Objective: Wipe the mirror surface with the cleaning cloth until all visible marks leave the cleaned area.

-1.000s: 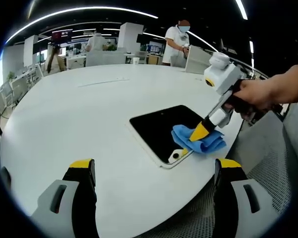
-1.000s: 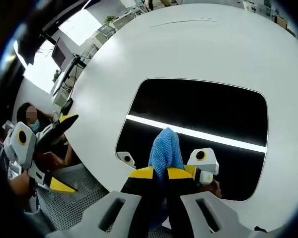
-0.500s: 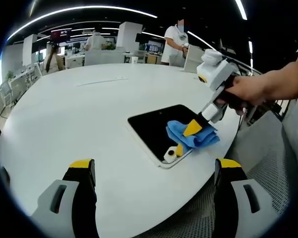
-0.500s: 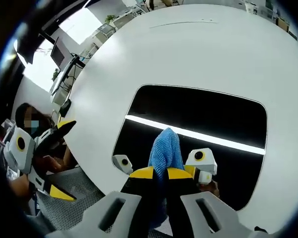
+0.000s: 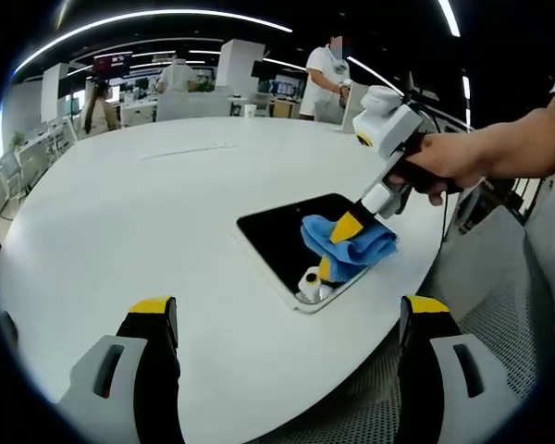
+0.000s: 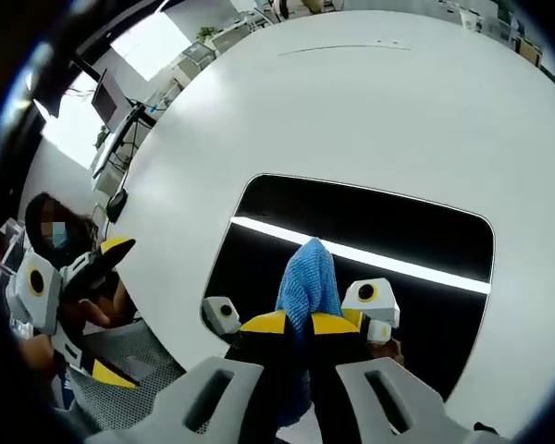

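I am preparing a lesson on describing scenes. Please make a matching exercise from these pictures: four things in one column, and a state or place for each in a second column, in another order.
Things:
1. blue cleaning cloth
2. mirror
3. left tool
4. white table

States:
A. open, holding nothing, held off the table edge
B. dark and glossy, lying flat, reflecting a bright strip of light
C. pinched in the right tool, pressed on the mirror
D. large, round-edged, carrying the mirror

Pairs: 1-C, 2-B, 3-A, 4-D

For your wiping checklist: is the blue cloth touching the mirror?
Touching: left gripper view shows the blue cloth pressed flat on the mirror by the right gripper.
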